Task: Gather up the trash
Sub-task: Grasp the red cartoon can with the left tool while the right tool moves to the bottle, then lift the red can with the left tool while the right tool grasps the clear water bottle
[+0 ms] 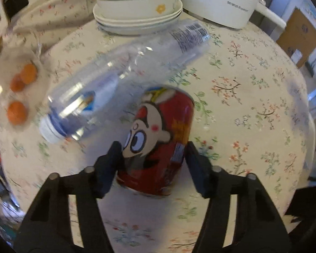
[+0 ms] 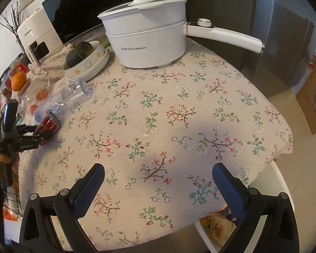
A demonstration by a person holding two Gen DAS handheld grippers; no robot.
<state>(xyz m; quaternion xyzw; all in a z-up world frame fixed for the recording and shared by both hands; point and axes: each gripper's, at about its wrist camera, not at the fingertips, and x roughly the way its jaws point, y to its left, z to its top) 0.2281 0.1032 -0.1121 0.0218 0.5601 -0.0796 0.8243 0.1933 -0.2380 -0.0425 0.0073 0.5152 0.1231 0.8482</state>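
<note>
The left gripper (image 1: pixel 152 147) clamps a red can (image 1: pixel 160 139) standing on the table (image 1: pixel 252 97), just in front of a fallen plastic bottle (image 1: pixel 124 78). The right gripper (image 2: pixel 158 176) hovers wide open, well apart from the can.

"Royalstar" printed on the white electric pot (image 2: pixel 149 42), far ahead of the right gripper (image 2: pixel 158 181). Clear bottle's (image 1: pixel 124 73) label print: blurred, unreadable. Can (image 1: pixel 160 141): cartoon face, no legible text.
</note>
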